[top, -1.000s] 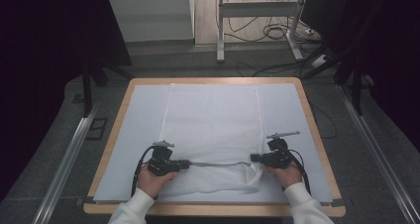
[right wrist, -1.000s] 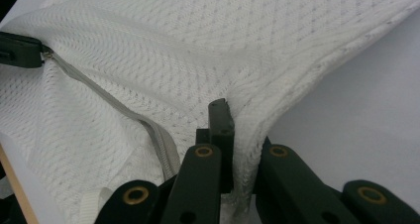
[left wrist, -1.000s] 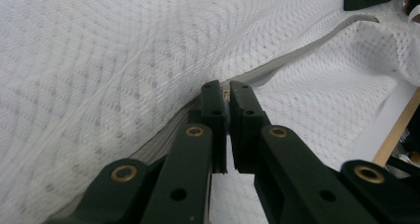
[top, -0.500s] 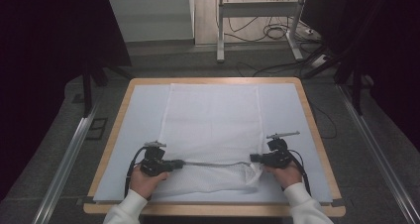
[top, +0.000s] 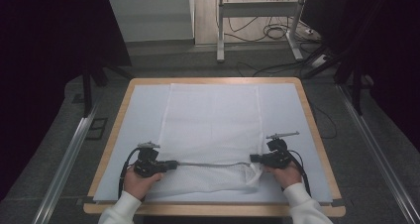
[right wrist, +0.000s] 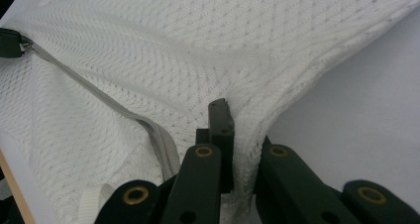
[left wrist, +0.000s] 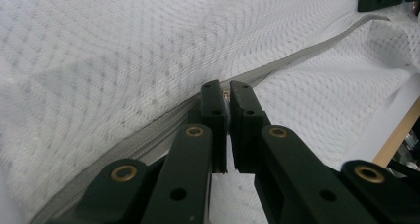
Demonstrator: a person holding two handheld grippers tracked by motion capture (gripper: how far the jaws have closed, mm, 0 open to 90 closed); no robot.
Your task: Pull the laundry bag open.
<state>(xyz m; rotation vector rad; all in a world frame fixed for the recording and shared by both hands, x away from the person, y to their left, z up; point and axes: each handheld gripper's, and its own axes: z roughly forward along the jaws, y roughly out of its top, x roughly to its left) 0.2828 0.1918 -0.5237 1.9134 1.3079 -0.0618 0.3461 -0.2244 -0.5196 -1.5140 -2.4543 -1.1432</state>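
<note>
L gripper [left wrist: 228,97] clamped on zipper pull [left wrist: 226,92], R gripper [right wrist: 236,120] pinching mesh bag [top: 210,125] edge w/ jaws together—hard tug prob snags zipper [top: 213,163] or rips mesh.

Left gripper [top: 171,164] held low at near left, jaws closed, pointing right. Right gripper [top: 252,158] at near right, jaws clamped, pointing left. Forearms entering from bottom.

Open white sheet [top: 292,115] flanking the mesh bag [top: 210,120]; bare far table [top: 213,80] edge.
</note>
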